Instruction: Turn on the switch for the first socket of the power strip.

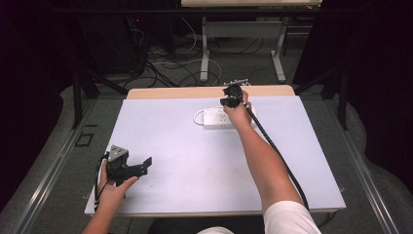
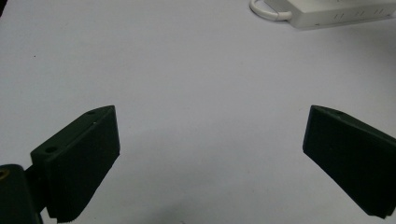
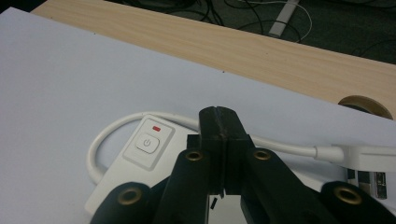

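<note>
Jaws of the right gripper are clenched empty above the power strip; left gripper gapes wide.

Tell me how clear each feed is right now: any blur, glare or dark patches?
High view: the white table is evenly lit, its surroundings near black, the picture soft. Left gripper view: the left claw looks dark and a bit blurred against the bright surface, and the power strip is cut off at the top edge. Right gripper view: the shut right claw is fairly sharp, the strip's red light readable, no glare.
</note>
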Motion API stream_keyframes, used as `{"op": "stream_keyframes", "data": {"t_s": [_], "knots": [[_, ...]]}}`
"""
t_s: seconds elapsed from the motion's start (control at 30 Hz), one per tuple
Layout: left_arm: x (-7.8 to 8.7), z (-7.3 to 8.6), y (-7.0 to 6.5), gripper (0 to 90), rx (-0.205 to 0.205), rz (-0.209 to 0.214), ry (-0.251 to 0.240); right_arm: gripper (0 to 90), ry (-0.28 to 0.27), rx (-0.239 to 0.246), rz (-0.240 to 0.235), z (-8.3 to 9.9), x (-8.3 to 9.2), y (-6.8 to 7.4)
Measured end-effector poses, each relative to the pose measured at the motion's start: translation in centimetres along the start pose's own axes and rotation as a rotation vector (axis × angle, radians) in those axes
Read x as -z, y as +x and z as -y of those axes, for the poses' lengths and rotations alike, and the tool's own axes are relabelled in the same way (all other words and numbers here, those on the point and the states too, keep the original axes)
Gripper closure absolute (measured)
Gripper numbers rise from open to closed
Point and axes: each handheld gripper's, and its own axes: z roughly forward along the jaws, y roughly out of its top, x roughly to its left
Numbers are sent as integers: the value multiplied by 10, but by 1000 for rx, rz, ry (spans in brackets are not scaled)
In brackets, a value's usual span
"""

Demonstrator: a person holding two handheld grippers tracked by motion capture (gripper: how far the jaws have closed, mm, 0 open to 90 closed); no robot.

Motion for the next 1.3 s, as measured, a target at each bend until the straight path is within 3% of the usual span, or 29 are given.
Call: {"op": "stream_keyframes", "data": {"t_s": [0.57,0.8,1.3], "knots": [[1,0,0,41,2,-8,9,900,13,-14,-27,5,-12,0],[0,0,0,43,-7,-5,18,900,54,-18,-29,10,-17,-1],[0,1,0,46,-4,-3,19,900,76,-8,-33,17,-28,1]]}}
